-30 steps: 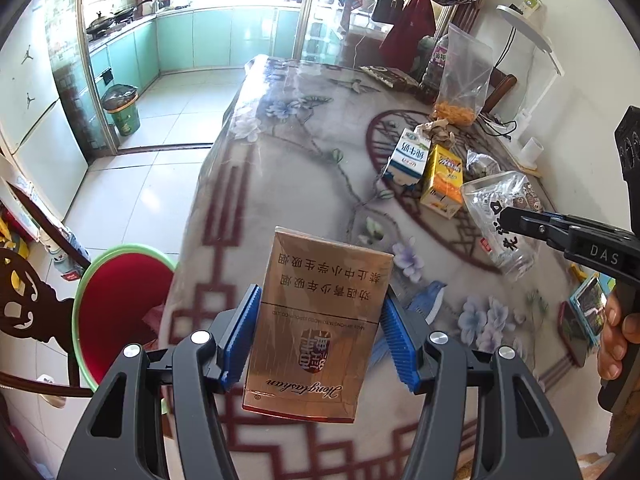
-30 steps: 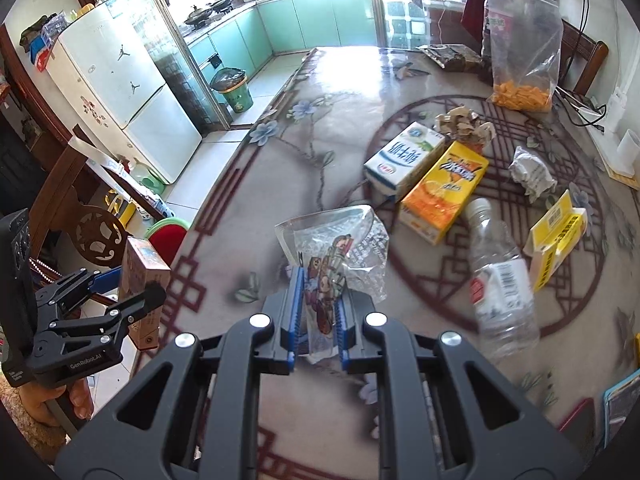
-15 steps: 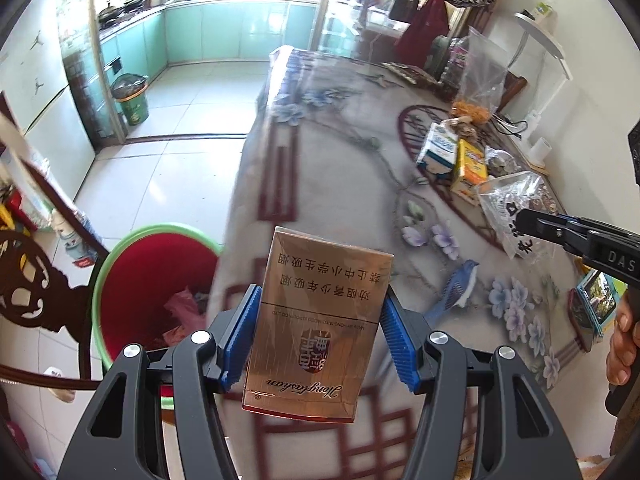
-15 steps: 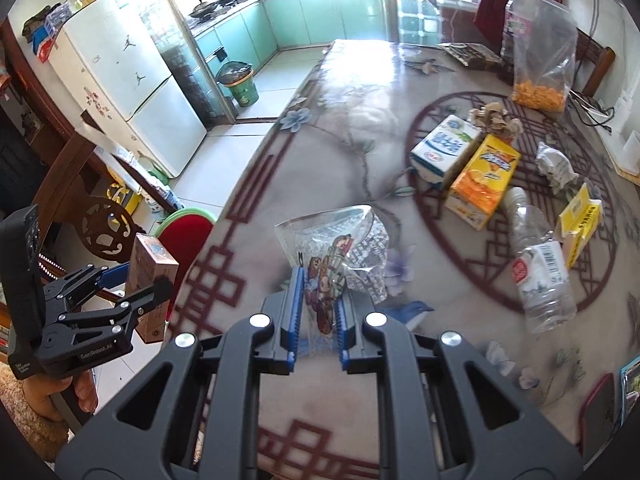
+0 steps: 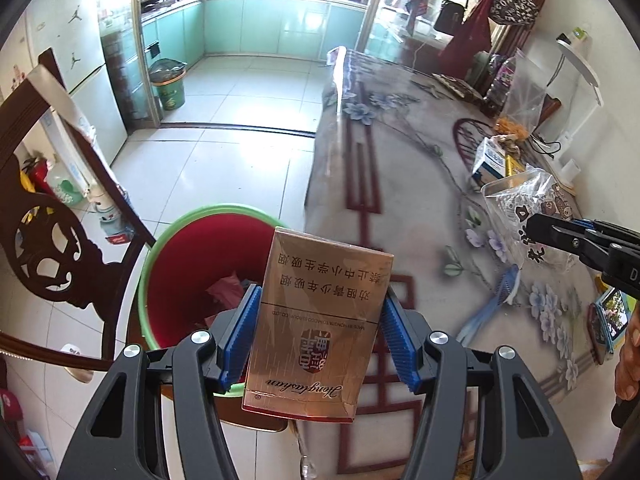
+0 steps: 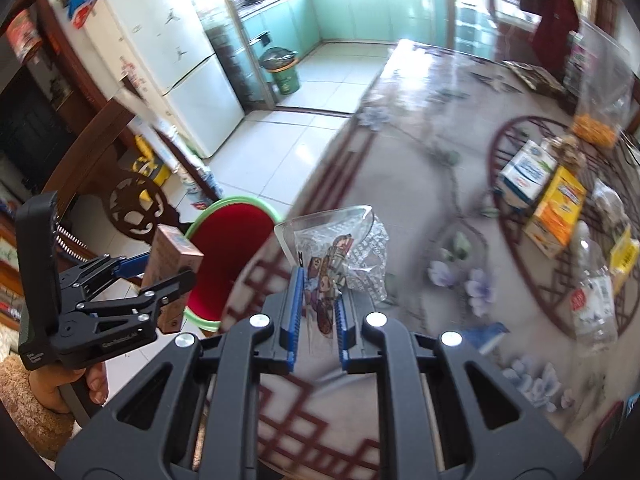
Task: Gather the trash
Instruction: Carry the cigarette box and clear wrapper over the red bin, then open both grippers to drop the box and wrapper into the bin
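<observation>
Left gripper [image 5: 316, 344] clamps a pack [image 5: 316, 328] near the bin [image 5: 176, 240]; right gripper [image 6: 316, 312] pinches a wrapper [image 6: 340, 248]. Neither binned; cartons [image 6: 540, 192] and bottle [image 6: 592, 300] remain far right on the table [image 6: 400, 160].

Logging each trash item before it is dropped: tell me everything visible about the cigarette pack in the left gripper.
The cigarette pack is a flat gold-brown carton, glossy, with printed text that reads upside down in the left wrist view, a dark red emblem and a red bottom edge. It looks intact and closed. The left gripper clamps its two sides with blue pads, holding it in the air beside the table edge, in front of the red bin with a green rim.
</observation>
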Available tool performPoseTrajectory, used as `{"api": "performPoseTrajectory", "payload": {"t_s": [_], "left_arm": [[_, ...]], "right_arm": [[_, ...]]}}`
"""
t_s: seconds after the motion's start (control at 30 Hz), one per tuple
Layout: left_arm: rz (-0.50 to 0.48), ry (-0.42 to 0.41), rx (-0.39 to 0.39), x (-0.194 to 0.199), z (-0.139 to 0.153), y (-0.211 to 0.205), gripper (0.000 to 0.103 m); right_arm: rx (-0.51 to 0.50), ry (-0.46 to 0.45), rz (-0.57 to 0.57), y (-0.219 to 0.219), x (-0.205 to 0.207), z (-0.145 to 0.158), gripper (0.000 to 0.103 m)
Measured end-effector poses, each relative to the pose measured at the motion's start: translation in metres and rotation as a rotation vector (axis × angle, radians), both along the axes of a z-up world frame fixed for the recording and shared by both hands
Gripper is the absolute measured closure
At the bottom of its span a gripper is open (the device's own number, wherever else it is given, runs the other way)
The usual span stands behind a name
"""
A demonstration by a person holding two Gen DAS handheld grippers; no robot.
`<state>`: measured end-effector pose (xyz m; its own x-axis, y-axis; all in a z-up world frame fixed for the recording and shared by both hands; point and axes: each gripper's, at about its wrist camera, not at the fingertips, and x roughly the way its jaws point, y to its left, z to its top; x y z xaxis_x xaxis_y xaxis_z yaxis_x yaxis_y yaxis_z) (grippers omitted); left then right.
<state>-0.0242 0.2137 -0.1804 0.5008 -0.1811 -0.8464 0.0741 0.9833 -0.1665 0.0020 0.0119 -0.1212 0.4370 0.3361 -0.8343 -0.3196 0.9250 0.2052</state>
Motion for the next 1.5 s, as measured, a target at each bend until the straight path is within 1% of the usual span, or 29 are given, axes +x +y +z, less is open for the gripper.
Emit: {"api": "performPoseTrajectory", "payload": {"t_s": [0.3, 0.47, 0.63, 0.77, 0.93, 1.03, 1.1, 1.13, 1.17, 1.2, 1.23, 1.3, 1.5], "left_arm": [[0.094, 0.032, 0.034, 0.003, -0.012, 0.038, 0.047], [0.136, 0.071, 0.046, 0.006, -0.025, 0.055, 0.047], [0.151, 0.101, 0.051, 0.013, -0.037, 0.066, 0.047], [0.161, 0.129, 0.035, 0.018, -0.046, 0.076, 0.047], [0.159, 0.150, 0.040, 0.025, -0.054, 0.083, 0.047], [0.161, 0.164, 0.035, 0.029, -0.057, 0.087, 0.046], [0.166, 0.163, 0.033, 0.032, -0.057, 0.090, 0.036], [0.173, 0.155, 0.037, 0.032, -0.055, 0.092, 0.028], [0.180, 0.144, 0.035, 0.033, -0.054, 0.094, 0.025], [0.183, 0.141, 0.030, 0.033, -0.054, 0.095, 0.024], [0.185, 0.144, 0.028, 0.035, -0.055, 0.097, 0.023], [0.194, 0.150, 0.029, 0.036, -0.056, 0.099, 0.022], [0.199, 0.141, 0.029, 0.038, -0.051, 0.098, 0.022]], "right_arm": [[-0.002, -0.015, 0.126, 0.057, 0.010, 0.001, 0.088], [0.021, 0.023, 0.152, 0.079, 0.024, -0.010, 0.088], [0.023, 0.061, 0.207, 0.106, 0.032, -0.023, 0.088], [0.030, 0.110, 0.227, 0.124, 0.038, -0.037, 0.088], [0.020, 0.111, 0.260, 0.142, 0.041, -0.039, 0.088], [0.029, 0.118, 0.265, 0.146, 0.044, -0.040, 0.088], [0.034, 0.124, 0.273, 0.148, 0.046, -0.041, 0.084], [0.037, 0.126, 0.275, 0.149, 0.046, -0.042, 0.068], [0.038, 0.126, 0.268, 0.150, 0.047, -0.042, 0.044], [0.043, 0.118, 0.250, 0.148, 0.048, -0.042, 0.037], [0.062, 0.109, 0.234, 0.145, 0.049, -0.040, 0.037], [0.078, 0.125, 0.224, 0.141, 0.052, -0.040, 0.037], [0.077, 0.107, 0.181, 0.123, 0.052, -0.035, 0.036]]}}
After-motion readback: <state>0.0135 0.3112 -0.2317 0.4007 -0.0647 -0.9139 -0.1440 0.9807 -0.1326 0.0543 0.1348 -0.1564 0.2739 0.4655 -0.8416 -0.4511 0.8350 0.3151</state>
